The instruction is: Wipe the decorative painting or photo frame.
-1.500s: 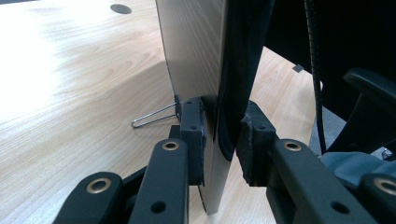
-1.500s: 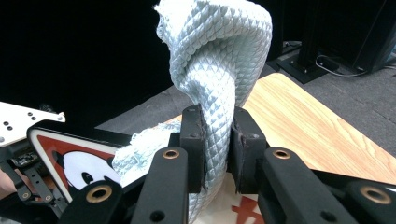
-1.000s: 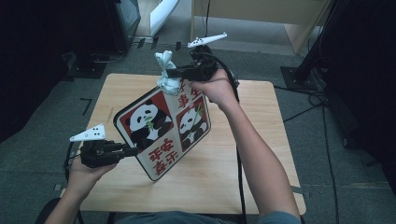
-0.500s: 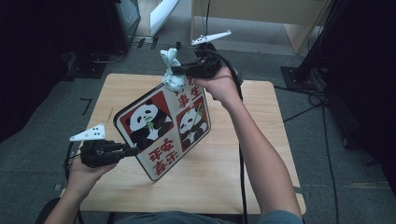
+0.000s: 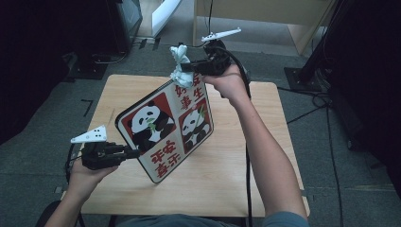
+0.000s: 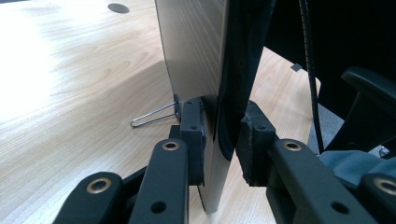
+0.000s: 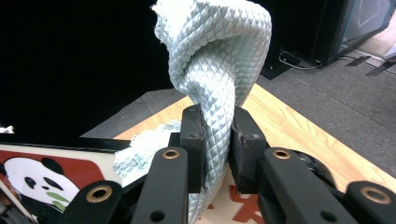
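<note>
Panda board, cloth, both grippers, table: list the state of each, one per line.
Panda board: tilted up on its lower edge on the table, printed face to the camera, one edge clamped.
Cloth: crumpled, pinched, touching the board's top corner.
Left gripper: jaws shut on the board's edge.
Right gripper: jaws shut on the cloth.
Wire stand: folded out behind the board, resting on the wood.
Table: bears the board's lower edge.

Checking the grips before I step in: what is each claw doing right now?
Left claw: shut on the panda board, clamping its edge.
Right claw: shut on the white cloth, at the board's top edge.
</note>
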Demonstrator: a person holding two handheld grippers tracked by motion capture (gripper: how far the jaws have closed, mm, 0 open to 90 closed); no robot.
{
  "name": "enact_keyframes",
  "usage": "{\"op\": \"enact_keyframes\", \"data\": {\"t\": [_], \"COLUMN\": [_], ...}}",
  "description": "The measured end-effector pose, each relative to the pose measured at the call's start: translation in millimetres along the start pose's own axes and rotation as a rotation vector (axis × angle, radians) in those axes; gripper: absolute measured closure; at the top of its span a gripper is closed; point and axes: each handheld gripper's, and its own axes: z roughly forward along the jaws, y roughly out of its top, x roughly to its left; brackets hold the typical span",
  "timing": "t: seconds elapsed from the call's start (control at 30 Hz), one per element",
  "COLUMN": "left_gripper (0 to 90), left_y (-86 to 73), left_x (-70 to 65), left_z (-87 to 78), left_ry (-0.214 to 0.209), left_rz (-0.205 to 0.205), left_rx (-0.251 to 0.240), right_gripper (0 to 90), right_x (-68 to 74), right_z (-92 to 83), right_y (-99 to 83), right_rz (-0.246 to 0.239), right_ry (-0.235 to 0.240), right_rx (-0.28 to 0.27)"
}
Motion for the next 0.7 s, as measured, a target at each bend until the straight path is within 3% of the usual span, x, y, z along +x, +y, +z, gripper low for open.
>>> {"op": "enact_keyframes", "data": {"t": [0.5, 0.7], "left_gripper": [75.0, 75.1], "left_y": [0.3, 0.8], "left_x": [0.3, -0.2], "left_z": [0.1, 0.2], "left_ry": [-0.004, 0.002], "left_rz": [0.003, 0.01], "left_rx": [0.002, 0.006], "right_gripper": [77.8, 77.8], "right_x": [-11.6, -12.7], "right_z": [-5.8, -9.0], "right_y": [1.8, 1.6], "right_rz": [0.006, -0.027], "right_ry": [-0.031, -0.052], "right_rx": [-0.002, -0.004]}}
